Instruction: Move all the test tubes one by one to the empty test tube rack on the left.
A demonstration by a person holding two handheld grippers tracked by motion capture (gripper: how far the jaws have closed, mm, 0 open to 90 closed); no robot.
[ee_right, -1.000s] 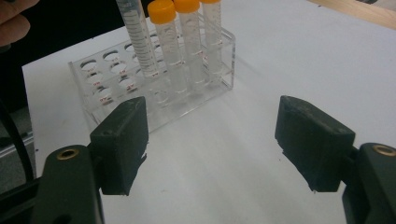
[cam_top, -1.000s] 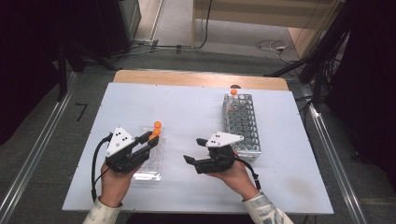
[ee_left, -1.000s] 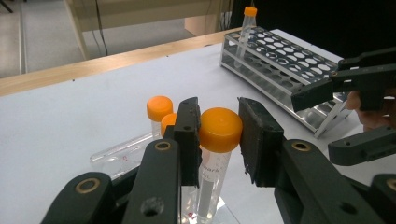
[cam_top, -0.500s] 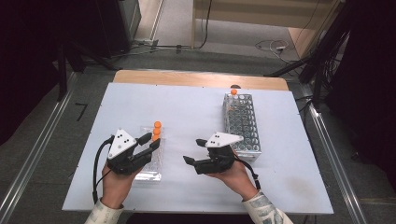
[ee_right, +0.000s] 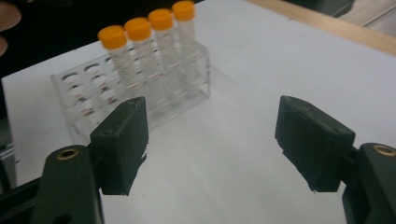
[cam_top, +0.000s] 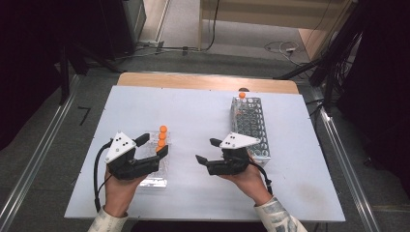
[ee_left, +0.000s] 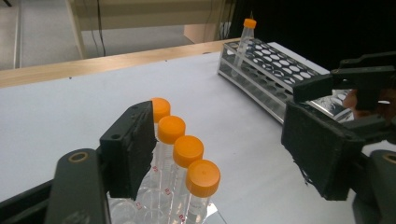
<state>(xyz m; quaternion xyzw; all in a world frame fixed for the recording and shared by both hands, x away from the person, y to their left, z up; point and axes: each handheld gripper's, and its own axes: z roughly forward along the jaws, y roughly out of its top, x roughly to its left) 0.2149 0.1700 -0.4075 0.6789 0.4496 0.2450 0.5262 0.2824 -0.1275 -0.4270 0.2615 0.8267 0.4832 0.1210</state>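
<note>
step: I hover left gripper (cam_top: 152, 145), jaws apart, at capped tubes (ee_left: 187, 150) | right gripper (cam_top: 207, 151) apart, idle | next: straddle one tube, clamp below cap

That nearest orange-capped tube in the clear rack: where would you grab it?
Probably just under its orange cap, from above with the left gripper, jaws on either side across the row. The nearest tube stands upright, its neighbours close behind, and the clear rack hides its lower part.
</note>
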